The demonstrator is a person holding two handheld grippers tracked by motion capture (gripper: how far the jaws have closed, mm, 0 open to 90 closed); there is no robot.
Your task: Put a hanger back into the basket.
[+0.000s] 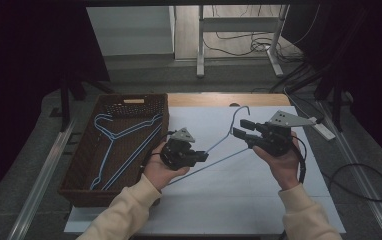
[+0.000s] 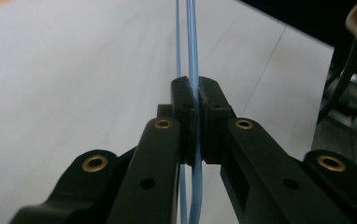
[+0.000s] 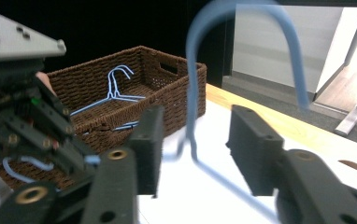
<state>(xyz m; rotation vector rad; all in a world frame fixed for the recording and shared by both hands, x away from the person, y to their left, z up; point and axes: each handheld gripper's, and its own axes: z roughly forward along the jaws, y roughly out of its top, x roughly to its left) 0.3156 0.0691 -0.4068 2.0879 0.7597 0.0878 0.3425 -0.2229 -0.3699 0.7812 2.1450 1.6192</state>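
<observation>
**Two grippers at one blue hanger beside the basket**

From the high view, the left gripper [image 1: 202, 156] holds the blue hanger [image 1: 222, 141] just right of the brown basket [image 1: 81, 165], above the white counter [image 1: 259, 195]; the right gripper [image 1: 240, 128] sits at the neck of the hanger.

In the left gripper view, the jaws are clamped on the blue wire.

In the right gripper view, the jaws stand apart, with the hook [image 3: 242, 28] between them, untouched.

The thin pale-blue wire coat hanger [image 1: 222, 141] is held above the white desk [image 1: 259, 195], tilted, its hook at the far right, its shoulder wires slanting near-left, right of the basket.
</observation>
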